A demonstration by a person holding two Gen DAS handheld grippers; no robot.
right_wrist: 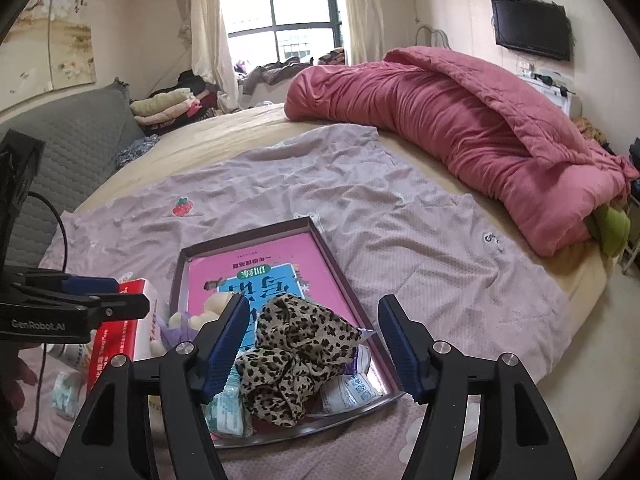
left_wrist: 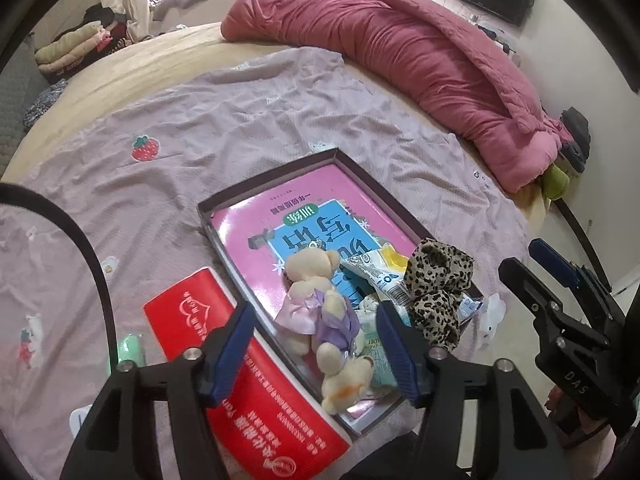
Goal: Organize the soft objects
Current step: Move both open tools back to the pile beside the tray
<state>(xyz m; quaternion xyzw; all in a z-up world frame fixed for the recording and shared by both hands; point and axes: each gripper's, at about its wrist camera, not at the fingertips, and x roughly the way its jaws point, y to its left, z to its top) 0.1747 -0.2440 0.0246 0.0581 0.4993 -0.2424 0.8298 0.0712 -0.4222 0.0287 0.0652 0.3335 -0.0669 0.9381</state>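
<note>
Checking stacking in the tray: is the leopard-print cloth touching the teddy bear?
Apart. The left wrist view shows white snack packets between the teddy bear and the leopard-print cloth.

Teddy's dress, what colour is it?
Light purple; the teddy's dress shows best in the left wrist view.

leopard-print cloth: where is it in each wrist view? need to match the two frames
Left wrist: leopard-print cloth is right of centre, at the shallow box's near right corner, right of the teddy bear.
Right wrist: leopard-print cloth is low centre, between the right hand-held gripper's open fingers.
Shared landmark: the pink book lying in the box.
</note>
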